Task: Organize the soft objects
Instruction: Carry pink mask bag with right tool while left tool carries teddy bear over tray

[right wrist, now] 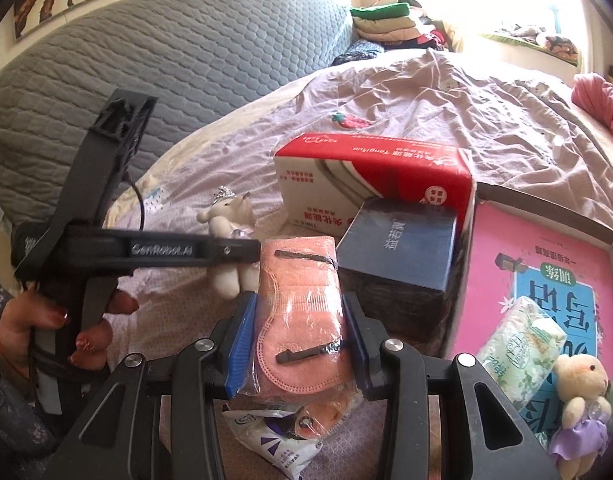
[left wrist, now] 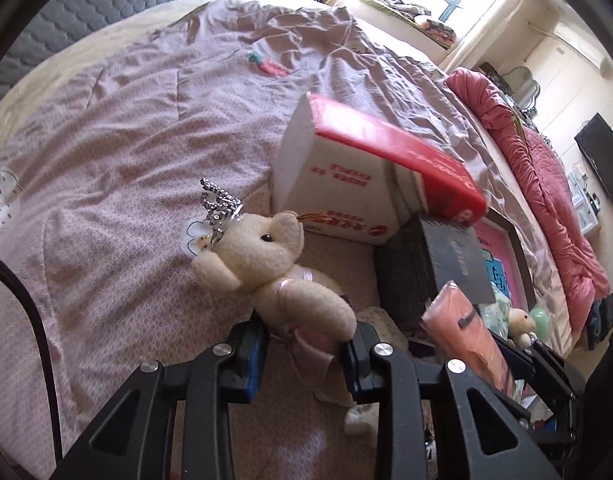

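Our left gripper (left wrist: 304,350) pinches a crowned teddy bear (left wrist: 266,264) low by its skirt, so it may slip; our right gripper (right wrist: 296,340) clamps a pink mask pack (right wrist: 300,304).

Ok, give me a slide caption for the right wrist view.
Right gripper clamps a pink mask pack while the left gripper lifts a crowned teddy over the bed.

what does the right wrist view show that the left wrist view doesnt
Only the right wrist view: the hand holding the left gripper, and a white packet under the right gripper.
Only the left wrist view: a wall screen and the pink bedding.
Both: the crowned bear in the left gripper, the pink mask pack, the red-and-white box.
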Demonstrator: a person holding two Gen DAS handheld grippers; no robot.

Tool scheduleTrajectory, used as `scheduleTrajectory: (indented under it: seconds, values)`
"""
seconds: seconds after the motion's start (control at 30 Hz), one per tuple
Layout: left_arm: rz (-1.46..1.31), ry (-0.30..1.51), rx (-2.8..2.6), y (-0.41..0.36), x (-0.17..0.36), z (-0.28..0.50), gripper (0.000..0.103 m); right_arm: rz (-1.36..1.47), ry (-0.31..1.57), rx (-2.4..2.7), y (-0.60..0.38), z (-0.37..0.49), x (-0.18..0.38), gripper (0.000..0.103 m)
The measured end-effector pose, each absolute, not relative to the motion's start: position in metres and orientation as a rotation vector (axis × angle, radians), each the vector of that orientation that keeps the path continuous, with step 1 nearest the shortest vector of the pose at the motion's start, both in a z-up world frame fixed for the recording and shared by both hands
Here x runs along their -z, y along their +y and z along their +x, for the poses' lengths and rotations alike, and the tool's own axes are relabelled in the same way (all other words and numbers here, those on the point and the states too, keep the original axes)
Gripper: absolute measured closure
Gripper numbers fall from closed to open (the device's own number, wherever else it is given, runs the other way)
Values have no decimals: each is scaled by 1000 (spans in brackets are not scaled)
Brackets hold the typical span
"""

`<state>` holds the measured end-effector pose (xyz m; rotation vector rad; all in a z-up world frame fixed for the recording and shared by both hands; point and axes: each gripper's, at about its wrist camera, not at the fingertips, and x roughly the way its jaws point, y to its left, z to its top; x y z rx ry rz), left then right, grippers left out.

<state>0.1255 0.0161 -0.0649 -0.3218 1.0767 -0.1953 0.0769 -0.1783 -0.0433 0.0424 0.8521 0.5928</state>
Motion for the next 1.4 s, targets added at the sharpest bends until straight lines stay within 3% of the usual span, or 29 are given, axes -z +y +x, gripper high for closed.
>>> scheduleTrajectory:
  seconds: [0.6, 1.4]
  values:
    - [-226, 962, 315, -36, -6, 79, 71, 81, 725, -455, -232, 50, -1, 60]
    - [-38, 919, 518, -156, -44, 46, 71, 240, 563, -169, -367, 10, -45, 60]
